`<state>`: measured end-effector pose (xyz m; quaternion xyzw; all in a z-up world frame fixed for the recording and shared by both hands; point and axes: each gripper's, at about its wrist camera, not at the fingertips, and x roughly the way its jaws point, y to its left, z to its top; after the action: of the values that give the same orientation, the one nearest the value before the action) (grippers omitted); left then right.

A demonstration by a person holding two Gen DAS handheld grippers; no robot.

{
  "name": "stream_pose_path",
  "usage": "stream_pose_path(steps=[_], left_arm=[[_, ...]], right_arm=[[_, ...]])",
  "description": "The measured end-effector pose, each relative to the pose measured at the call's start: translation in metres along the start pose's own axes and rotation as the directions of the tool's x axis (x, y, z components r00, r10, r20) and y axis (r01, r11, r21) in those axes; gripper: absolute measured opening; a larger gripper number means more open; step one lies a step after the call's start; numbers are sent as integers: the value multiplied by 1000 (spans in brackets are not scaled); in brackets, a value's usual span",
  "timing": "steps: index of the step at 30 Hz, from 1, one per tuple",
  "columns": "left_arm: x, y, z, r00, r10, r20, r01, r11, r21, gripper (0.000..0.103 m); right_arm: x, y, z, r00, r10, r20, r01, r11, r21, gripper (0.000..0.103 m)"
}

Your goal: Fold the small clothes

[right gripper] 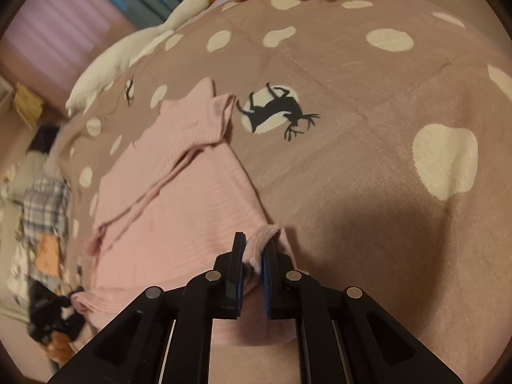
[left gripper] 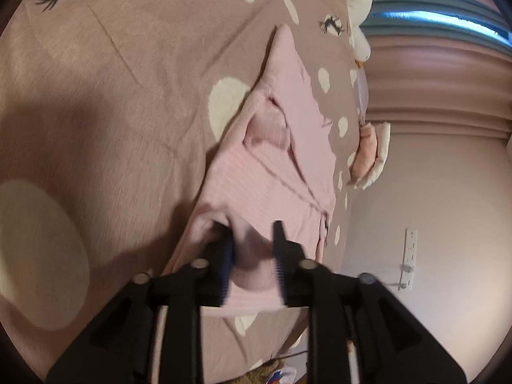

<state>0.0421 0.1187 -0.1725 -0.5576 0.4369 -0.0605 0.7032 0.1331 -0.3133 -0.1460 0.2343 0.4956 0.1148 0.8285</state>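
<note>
Pink garment (right gripper: 179, 198), one, both grippers (left gripper: 252, 243) (right gripper: 254, 252) pinching its edge

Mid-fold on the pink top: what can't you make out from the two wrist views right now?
- Left gripper: motion blur hides whether it pinches the pink garment.
- Garment's near hem: both views, hidden behind the gripper bodies.
- Clothes pile, right wrist view: blurred at the fisheye edge, items indistinct.

Pink ribbed garment (right gripper: 179, 211) (partly folded) on spotted bedspread (right gripper: 368, 166)
</note>
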Motion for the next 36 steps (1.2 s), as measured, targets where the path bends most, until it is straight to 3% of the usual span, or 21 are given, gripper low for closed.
stream_pose_path(steps=[1,3,6,7,9,13,16,21,26,27,29,31,36], left_arm=[[-3,0,2,1000,-4,16,4,1000,0,43],[-11,0,6,999,-11,53,10,1000,10,48],[-23,0,11,995,19,97,-22,999,35,49],[-25,-1,13,993,40,112,-46,998,47,49],[-31,-1,13,988,71,135,-82,994,75,49],[-34,-5,11,978,128,166,-153,977,150,52],[-26,-11,9,966,180,187,-220,950,221,62],[0,-19,4,943,263,207,-322,881,348,62],[25,-18,1,908,343,242,-417,805,423,61],[27,-19,0,903,345,257,-427,793,436,58],[29,-19,-1,891,356,282,-451,770,452,38],[30,-16,-1,887,365,281,-458,766,451,10],[16,-25,-10,887,320,334,-446,781,437,6]], right_arm=[[-2,-2,1,1000,16,11,-16,1000,15,7],[-6,-4,4,999,29,34,-30,999,30,7],[-13,-3,8,998,39,58,-40,999,26,9],[-16,-3,9,997,25,68,-26,999,19,12],[-26,-2,11,991,-40,126,39,999,6,40],[-36,-5,13,987,-69,143,74,997,-27,42],[-30,-3,13,989,-95,114,104,991,-79,42],[-4,8,6,989,-139,39,144,972,-184,42],[18,20,4,986,-168,13,166,956,-242,42],[22,23,4,985,-174,17,172,951,-256,36],[26,26,3,985,-173,14,170,946,-275,21],[24,29,1,984,-175,30,176,942,-287,11],[1,38,-6,978,-175,116,202,934,-295,6]])
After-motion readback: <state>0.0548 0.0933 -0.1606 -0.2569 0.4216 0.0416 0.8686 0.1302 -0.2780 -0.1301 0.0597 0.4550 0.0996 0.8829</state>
